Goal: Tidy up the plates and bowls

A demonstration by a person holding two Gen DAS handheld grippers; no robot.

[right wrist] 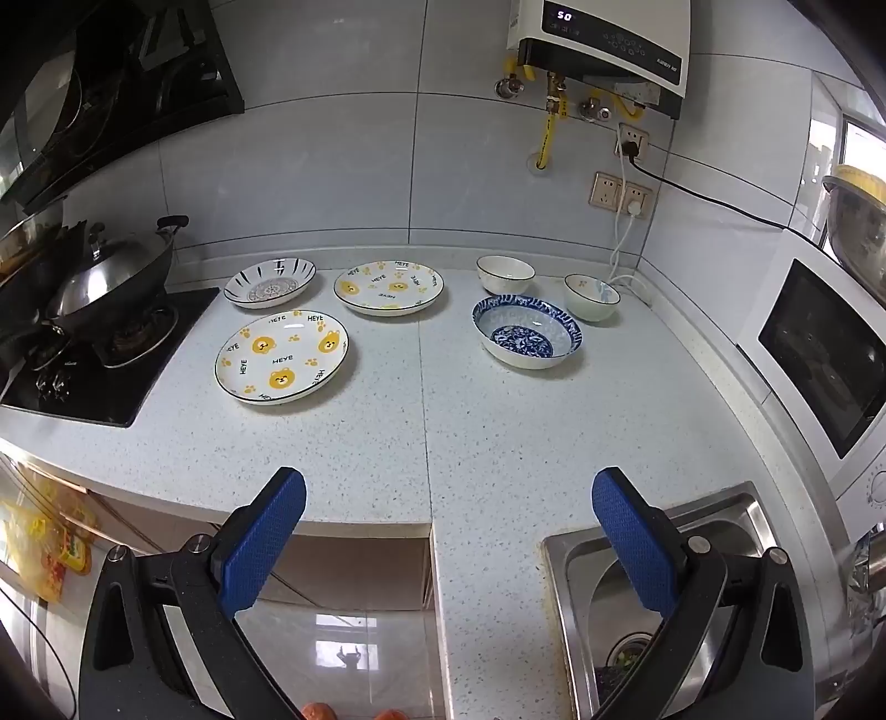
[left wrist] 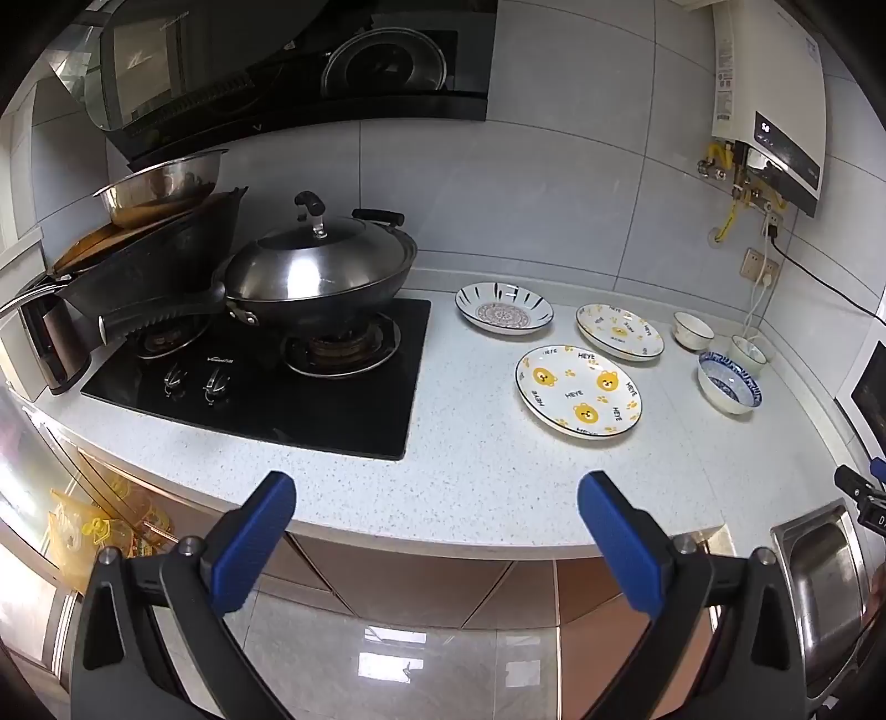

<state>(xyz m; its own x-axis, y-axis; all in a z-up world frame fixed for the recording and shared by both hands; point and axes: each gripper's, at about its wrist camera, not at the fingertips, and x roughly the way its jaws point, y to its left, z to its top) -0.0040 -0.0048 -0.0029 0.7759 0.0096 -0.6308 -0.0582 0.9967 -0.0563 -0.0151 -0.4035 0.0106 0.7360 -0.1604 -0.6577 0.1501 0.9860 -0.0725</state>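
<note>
Three plates and three bowls sit spread across the speckled white countertop (right wrist: 443, 399) between the stove and the corner wall. Nearest me lies the large bear-print plate (right wrist: 282, 355), lettered "HEYE"; behind it, a second bear-print plate (right wrist: 389, 287) rests near the backsplash, and to its left a plate with a patterned centre (right wrist: 270, 282) sits just beside the black gas hob (left wrist: 266, 382). To the right, well apart from the plates, the blue-and-white bowl (right wrist: 526, 331) stands in front of a plain white bowl (right wrist: 505, 273) and a small pale bowl (right wrist: 591, 297) near the corner. None of the pieces touch. My left gripper (left wrist: 436, 534) hangs in front of the counter's edge with its blue pads spread wide and nothing between them; my right gripper (right wrist: 448, 534) likewise stands spread and empty, over the counter edge beside the steel sink (right wrist: 720, 531). A lidded wok (left wrist: 318, 268) rests on the hob's right burner, a water heater (right wrist: 603, 50) hangs on the tiled wall, and a microwave (right wrist: 819, 354) stands at the far right.
</note>
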